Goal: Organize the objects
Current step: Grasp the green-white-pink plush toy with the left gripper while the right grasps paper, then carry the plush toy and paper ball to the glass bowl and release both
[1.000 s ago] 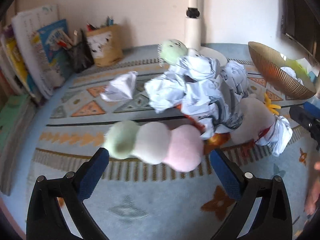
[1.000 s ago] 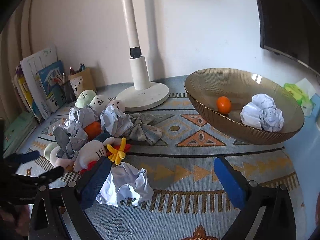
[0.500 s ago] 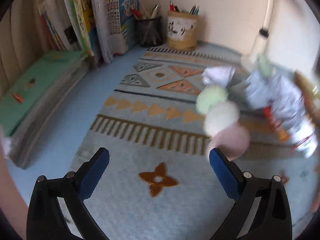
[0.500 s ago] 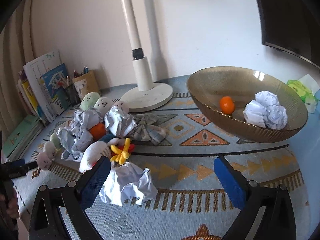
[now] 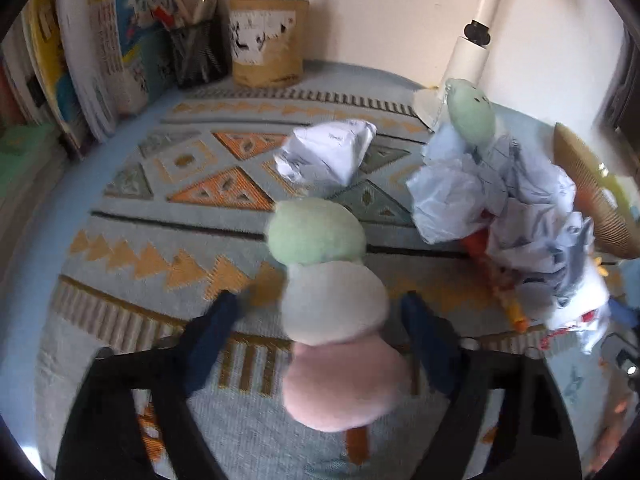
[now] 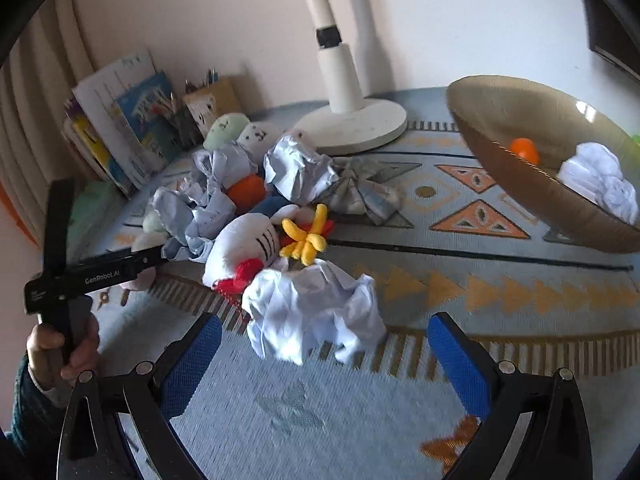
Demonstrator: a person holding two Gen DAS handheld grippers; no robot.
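A three-ball plush (image 5: 328,300), green, white and pink, lies between the open fingers of my left gripper (image 5: 320,316) on the patterned rug; whether the pads touch it I cannot tell. A crumpled paper ball (image 5: 326,154) lies beyond it. A pile of crumpled paper (image 5: 496,196) and plush toys sits to the right. My right gripper (image 6: 324,344) is open, with a crumpled paper ball (image 6: 314,312) just ahead of its fingers. A white plush (image 6: 244,248) with a yellow flower lies behind that paper. The left gripper's body (image 6: 92,272) shows at the left.
A brown bowl (image 6: 516,172) at right holds an orange (image 6: 525,150) and crumpled paper (image 6: 600,180). A white lamp base (image 6: 356,124) stands at the back. Books (image 5: 80,60) and pen holders (image 5: 266,40) line the back left wall.
My left gripper has swung back right and down, so the three-ball plush now lies lengthwise between its fingers. My right gripper has moved closer to the crumpled paper ball.
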